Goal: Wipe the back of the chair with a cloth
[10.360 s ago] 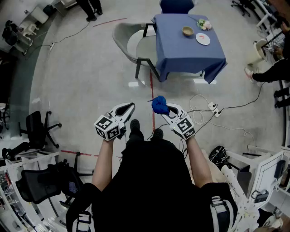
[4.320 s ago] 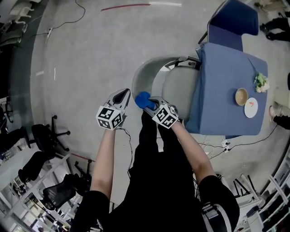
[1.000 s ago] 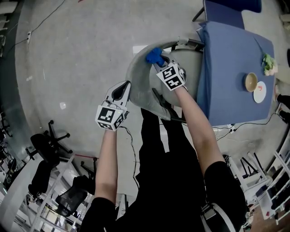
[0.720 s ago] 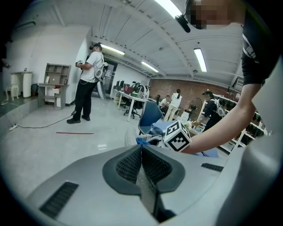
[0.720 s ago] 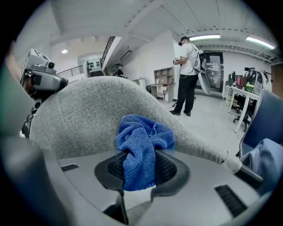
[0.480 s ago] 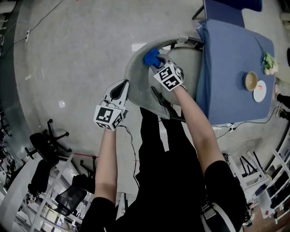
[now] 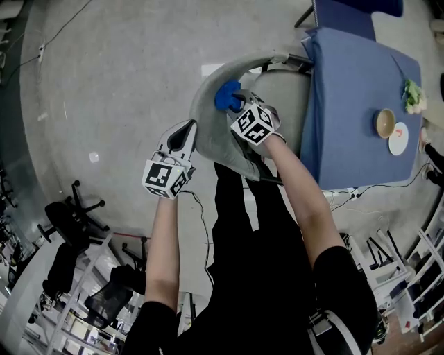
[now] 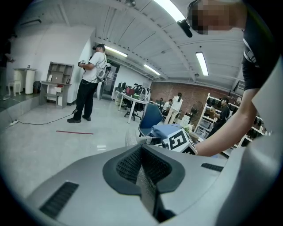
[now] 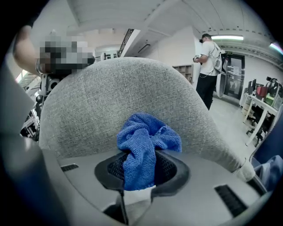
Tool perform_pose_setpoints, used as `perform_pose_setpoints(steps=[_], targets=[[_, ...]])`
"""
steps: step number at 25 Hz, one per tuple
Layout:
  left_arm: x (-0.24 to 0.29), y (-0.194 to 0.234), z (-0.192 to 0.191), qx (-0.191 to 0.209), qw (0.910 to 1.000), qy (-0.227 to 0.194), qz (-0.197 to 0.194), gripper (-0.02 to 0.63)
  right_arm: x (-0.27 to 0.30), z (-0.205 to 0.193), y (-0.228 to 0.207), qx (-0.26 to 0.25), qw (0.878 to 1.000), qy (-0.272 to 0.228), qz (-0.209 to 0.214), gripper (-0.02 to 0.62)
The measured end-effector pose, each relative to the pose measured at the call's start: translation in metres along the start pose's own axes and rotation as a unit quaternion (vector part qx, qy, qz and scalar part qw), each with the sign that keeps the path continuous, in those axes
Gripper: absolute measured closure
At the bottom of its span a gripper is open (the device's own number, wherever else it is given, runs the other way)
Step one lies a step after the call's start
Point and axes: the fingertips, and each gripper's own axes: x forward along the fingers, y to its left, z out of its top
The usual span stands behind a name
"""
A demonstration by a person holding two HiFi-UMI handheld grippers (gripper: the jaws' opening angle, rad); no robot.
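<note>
The cloth [image 7: 226, 95], pinched in the right gripper's [image 7: 237, 106] jaws, was pressed against the chair back [image 7: 208, 142]. Wiping was judged under way, with further sweeping across it called for. The left gripper's [image 7: 185, 131] jaws were pressed together, empty.

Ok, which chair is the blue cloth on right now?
The grey fabric chair: the right gripper holds the cloth against its backrest. The blue chair stands beyond the table, the black office chairs far left.

Bright, even indoor light from long white ceiling strip lamps [image 8: 201, 63]; faint glare on glossy grey floor [image 8: 99, 148]. Shadows soft. Gripper views: heavy fisheye bend, black corners. Blue terry cloth [image 9: 143, 150] & grey woven-fabric chair back [image 9: 124, 97] sharp; bkgd beyond chair back slightly soft.
</note>
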Motion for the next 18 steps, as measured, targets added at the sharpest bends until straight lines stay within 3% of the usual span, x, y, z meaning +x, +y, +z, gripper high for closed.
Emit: perform_pose_setpoints(steps=[9, 18], targets=[[0.0, 0.0, 0.001, -0.007, 1.0, -0.004, -0.002, 0.581, -0.001, -0.002, 0.024, -0.005, 1.0, -0.001, 0.018, 0.465], [-0.001, -0.001, 0.0, -0.009, 0.9999, -0.007, 0.0, 0.581, -0.001, -0.014, 0.056, -0.058, 0.997, 0.017, 0.057, 0.465]])
